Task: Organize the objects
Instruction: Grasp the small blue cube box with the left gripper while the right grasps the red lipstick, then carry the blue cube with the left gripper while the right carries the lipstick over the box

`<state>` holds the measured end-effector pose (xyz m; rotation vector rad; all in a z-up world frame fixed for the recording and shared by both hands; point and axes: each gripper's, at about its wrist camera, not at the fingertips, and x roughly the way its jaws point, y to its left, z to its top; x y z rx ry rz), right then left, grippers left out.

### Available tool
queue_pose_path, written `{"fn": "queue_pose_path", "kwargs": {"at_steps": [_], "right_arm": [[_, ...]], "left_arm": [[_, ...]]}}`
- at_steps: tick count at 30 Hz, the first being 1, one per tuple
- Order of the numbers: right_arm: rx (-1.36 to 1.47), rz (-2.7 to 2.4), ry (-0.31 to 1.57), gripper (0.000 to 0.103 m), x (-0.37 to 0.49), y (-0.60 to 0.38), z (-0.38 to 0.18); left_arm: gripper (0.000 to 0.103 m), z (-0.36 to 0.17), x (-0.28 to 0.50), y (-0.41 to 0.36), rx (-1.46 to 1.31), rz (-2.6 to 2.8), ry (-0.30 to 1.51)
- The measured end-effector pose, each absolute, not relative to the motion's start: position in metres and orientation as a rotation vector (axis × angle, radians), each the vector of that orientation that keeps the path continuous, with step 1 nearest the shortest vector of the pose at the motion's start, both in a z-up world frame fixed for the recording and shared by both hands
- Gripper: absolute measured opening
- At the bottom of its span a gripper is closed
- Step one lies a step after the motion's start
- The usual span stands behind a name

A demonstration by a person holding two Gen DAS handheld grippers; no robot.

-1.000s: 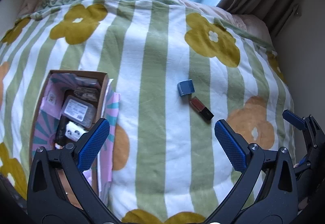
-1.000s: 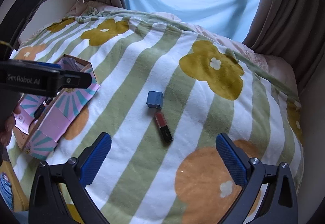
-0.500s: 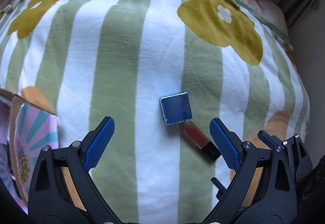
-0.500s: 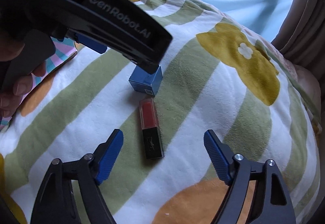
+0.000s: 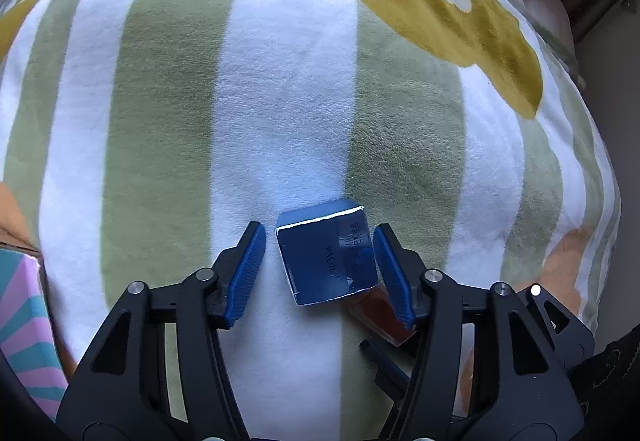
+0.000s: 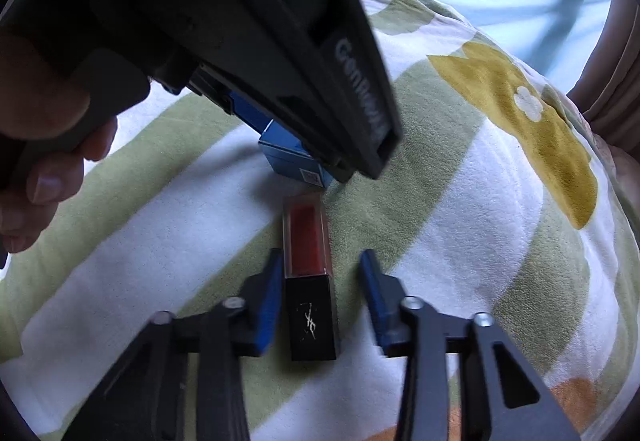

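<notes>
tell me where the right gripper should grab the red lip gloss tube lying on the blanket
Grip the black cap end of the lip gloss tube across its two long flat sides, coming from above. It lies flat on the blanket, lengthwise between the right gripper fingers, whose jaws have just been closing; a gap shows on the right.

"ROYA" on blue box [image 5: 326, 259] (partly cut).

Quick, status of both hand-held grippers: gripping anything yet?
Left hand-held gripper: jaws just closing around the blue box, gaps show, not gripping yet.
Right hand-held gripper: jaws just closing around the lipstick, not clamped.
</notes>
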<state>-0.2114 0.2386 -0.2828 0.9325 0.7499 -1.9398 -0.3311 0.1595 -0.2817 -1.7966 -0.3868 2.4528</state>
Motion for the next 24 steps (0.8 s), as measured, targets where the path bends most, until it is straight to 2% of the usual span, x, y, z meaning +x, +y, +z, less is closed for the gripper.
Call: {"fn": "queue_pose_path", "kwargs": {"at_steps": [2, 3, 15, 24], "right_arm": [[0.938, -1.943, 0.735, 0.022, -0.212, 0.239, -0.282], [0.94, -1.941, 0.732, 0.019, -0.211, 0.239, -0.282], [0.955, -1.953, 0.727, 0.018, -0.203, 0.244, -0.268], [0.992, -2.002, 0.679, 0.018, -0.188, 0.257, -0.222]], "left_arm": [[0.04, -0.283, -0.331, 0.162, -1.783, 2.439, -0.378], [0.039, -0.284, -0.331, 0.162, -1.778, 2.439, -0.372], [0.038, -0.275, -0.329, 0.156, -1.754, 2.431, -0.396], [0.038, -0.233, -0.313, 0.144, -1.706, 2.474, -0.41]]}}
